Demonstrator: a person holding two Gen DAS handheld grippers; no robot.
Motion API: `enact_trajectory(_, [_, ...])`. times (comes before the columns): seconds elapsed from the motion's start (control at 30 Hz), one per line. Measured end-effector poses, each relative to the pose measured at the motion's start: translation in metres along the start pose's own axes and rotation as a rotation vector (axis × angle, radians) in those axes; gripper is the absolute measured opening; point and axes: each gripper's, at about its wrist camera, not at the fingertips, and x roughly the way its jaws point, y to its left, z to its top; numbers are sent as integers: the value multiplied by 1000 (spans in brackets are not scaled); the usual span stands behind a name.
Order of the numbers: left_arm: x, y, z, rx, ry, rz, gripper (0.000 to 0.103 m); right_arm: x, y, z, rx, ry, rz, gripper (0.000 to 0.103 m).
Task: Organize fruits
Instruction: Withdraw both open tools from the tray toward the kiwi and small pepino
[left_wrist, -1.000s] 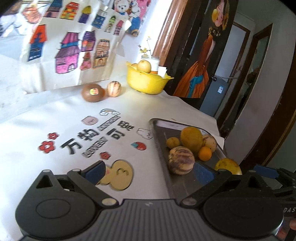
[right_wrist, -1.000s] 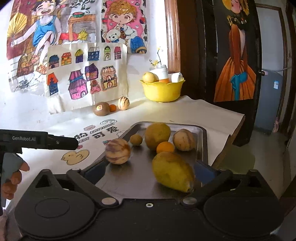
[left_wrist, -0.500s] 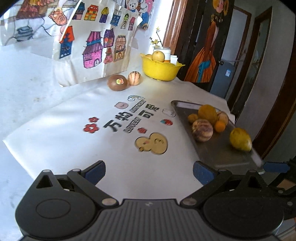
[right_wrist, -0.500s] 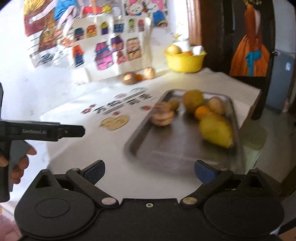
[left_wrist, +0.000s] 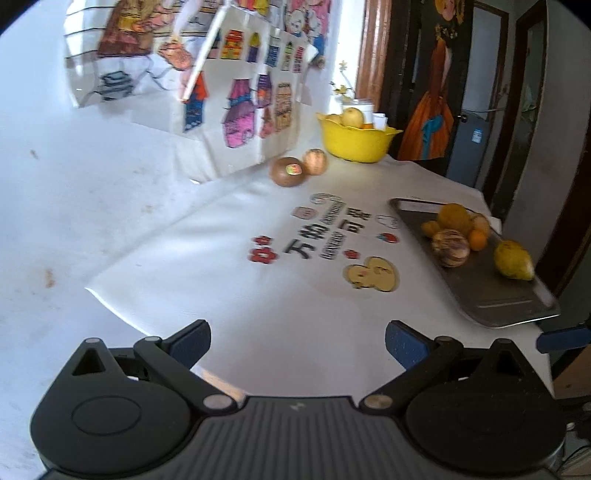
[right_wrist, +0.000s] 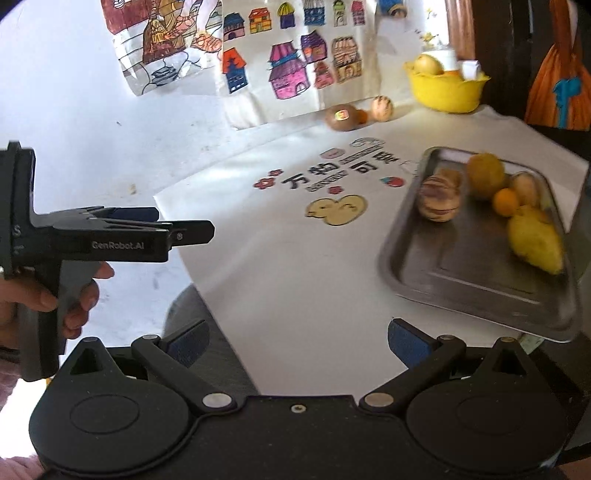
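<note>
From my left gripper (left_wrist: 297, 341), fingers spread wide and holding nothing, the metal tray (left_wrist: 491, 295) lies right on the white cloth (left_wrist: 258, 295), long axis running away from me. It holds six fruits; the lemon (left_wrist: 513, 260) points toward its near end.

From my right gripper (right_wrist: 298, 341), likewise spread and holding nothing, my left hand (right_wrist: 70, 295) grips its handle level. Three fruits sit beside the yellow bowl (right_wrist: 447, 92).
</note>
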Motion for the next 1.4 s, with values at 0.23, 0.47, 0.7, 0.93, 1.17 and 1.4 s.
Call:
enact_trajectory(0.23, [7,27,5,16,32,52,103,18,4,25,69,77,73,102])
enact_trajectory(0.47, [12,41,23,102,67,75,103,22,-1,67,88,173,91,102])
enact_trajectory(0.7, [14,42,56,187,-37,93,103,12,-5,128,34,122,41,102])
enact_trajectory(0.93, [34,38,92,188,-156,65,103,29,-27,191,78,74,27,102])
enact_trajectory(1.17, [76,34,118,172,-188,24,103,63,-77,252,148,52,-53,102])
enact_trajectory(1.4, [136,22,136,256,-216,17,103,123,-129,288,247,-23,-79,102])
